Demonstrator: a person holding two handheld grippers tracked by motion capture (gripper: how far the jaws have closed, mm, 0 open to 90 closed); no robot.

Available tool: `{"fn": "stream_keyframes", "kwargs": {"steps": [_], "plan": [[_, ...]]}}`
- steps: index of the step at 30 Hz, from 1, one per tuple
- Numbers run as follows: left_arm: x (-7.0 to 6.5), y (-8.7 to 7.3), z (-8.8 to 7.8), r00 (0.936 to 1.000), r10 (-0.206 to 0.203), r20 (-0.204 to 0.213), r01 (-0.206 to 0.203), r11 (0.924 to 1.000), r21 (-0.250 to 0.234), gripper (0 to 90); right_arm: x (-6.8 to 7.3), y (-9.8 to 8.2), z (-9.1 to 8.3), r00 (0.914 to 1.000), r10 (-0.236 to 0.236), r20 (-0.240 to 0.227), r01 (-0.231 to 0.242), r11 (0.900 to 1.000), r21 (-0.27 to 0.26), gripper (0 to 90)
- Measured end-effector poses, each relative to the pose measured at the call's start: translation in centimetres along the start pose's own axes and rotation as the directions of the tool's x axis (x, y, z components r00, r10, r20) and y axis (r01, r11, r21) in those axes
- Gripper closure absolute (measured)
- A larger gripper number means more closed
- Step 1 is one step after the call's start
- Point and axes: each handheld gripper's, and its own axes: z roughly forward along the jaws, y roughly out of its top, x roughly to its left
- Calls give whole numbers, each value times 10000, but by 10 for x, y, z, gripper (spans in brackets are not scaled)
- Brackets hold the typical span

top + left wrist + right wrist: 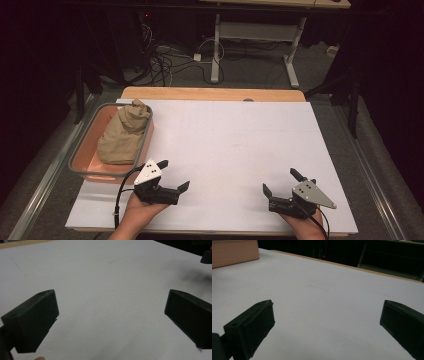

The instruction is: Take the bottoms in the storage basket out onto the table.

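A tan cloth bag [124, 132] lies in a shallow pink tray [82, 155] with a grey rim at the table's left edge. Just right of the tray's near corner my left gripper [173, 175] rests low over the white sheet, open, its wide-apart jaws [110, 315] holding nothing. My right gripper [281, 181] sits near the front right of the sheet, also open and empty [327, 322]. A corner of the pink tray [234, 252] shows at the far left in the right gripper view. One jaw tip of the right gripper [207, 257] appears at the left gripper view's right edge.
The white sheet [225, 140] covers most of the wooden table [210, 93]. Beyond the far edge stand a desk frame [255, 45] and tangled cables [165, 60] on the floor. Dark surroundings flank both sides.
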Motion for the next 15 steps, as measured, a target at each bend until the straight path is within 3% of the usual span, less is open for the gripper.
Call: {"fn": "stream_keyframes", "kwargs": {"steps": [7, 15], "plan": [[-8, 8, -10, 9997, 225, 21, -224, 9992, -327, 0, 1, 0, 0, 10000, -24, -77, 24, 10000, -6, 2], [-5, 13, -20, 9996, 297, -32, -298, 9985, -449, 0, 2, 1, 0, 9999, -32, -103, 32, 10000, 4, 2]]}}
